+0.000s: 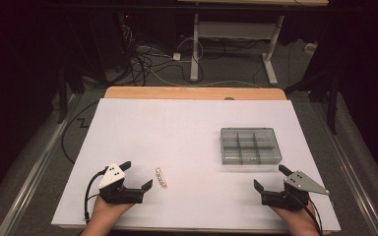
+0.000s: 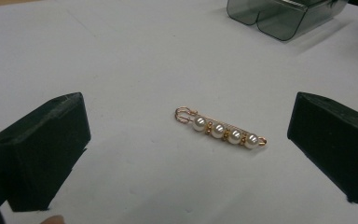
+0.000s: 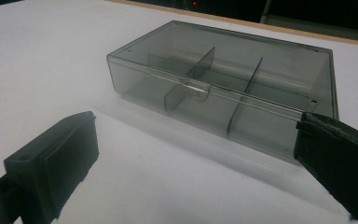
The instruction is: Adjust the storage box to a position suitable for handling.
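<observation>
The left claw [image 2: 186,149] is held spread, the pearl pin [image 2: 220,128] framed between its jaws for pickup. The right claw [image 3: 196,163] is spread before the closed box [image 3: 223,79], aimed at its latch

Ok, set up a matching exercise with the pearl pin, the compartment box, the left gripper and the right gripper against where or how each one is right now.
Things:
1. pearl pin
2. compartment box
3. left gripper
4. right gripper

States:
A. smoky grey, lid closed, on the right half of the white sheet
B. open, aimed at the box
C. lying flat on the sheet, untouched
D. open, fingers either side of the pin, well apart from it

Pairs: 1-C, 2-A, 3-D, 4-B
</observation>
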Demonstrator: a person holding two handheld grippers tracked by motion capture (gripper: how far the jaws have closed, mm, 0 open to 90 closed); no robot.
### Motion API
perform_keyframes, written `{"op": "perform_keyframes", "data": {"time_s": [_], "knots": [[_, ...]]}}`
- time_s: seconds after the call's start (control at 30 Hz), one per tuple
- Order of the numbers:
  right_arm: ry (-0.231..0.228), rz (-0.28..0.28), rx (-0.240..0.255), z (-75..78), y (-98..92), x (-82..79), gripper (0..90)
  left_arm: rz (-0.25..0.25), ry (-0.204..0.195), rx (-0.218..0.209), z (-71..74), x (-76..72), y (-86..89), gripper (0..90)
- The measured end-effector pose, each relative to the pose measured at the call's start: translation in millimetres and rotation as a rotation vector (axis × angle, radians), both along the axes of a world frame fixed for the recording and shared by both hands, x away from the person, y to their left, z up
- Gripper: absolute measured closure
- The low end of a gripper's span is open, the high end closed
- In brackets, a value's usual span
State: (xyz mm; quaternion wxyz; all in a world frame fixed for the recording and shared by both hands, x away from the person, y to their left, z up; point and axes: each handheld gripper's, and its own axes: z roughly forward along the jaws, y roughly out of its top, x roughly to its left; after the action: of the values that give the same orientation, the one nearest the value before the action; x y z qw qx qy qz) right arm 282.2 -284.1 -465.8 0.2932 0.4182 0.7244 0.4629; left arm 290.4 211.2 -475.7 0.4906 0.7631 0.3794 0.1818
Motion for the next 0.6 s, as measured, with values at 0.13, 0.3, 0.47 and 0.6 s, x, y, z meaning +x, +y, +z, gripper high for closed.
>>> {"op": "perform_keyframes", "data": {"time_s": [0.13,0.3,0.47,0.6], "knots": [[-0.005,-0.003,-0.003,1.1,-2.7,-0.4,1.0,-0.002,-0.018,0.015,0.4,-1.2,-2.5,0.0],[-0.007,-0.020,-0.003,2.6,-9.8,-2.0,2.5,-0.004,-0.006,0.021,-1.9,0.3,-1.8,0.0],[-0.001,-0.029,-0.006,3.1,-13.8,-2.1,5.0,-0.007,-0.003,0.017,-2.3,1.0,-2.0,0.0],[-0.002,-0.036,-0.007,4.2,-18.3,-3.0,8.7,-0.009,0.002,0.015,-2.5,1.5,-1.9,0.0]]}}
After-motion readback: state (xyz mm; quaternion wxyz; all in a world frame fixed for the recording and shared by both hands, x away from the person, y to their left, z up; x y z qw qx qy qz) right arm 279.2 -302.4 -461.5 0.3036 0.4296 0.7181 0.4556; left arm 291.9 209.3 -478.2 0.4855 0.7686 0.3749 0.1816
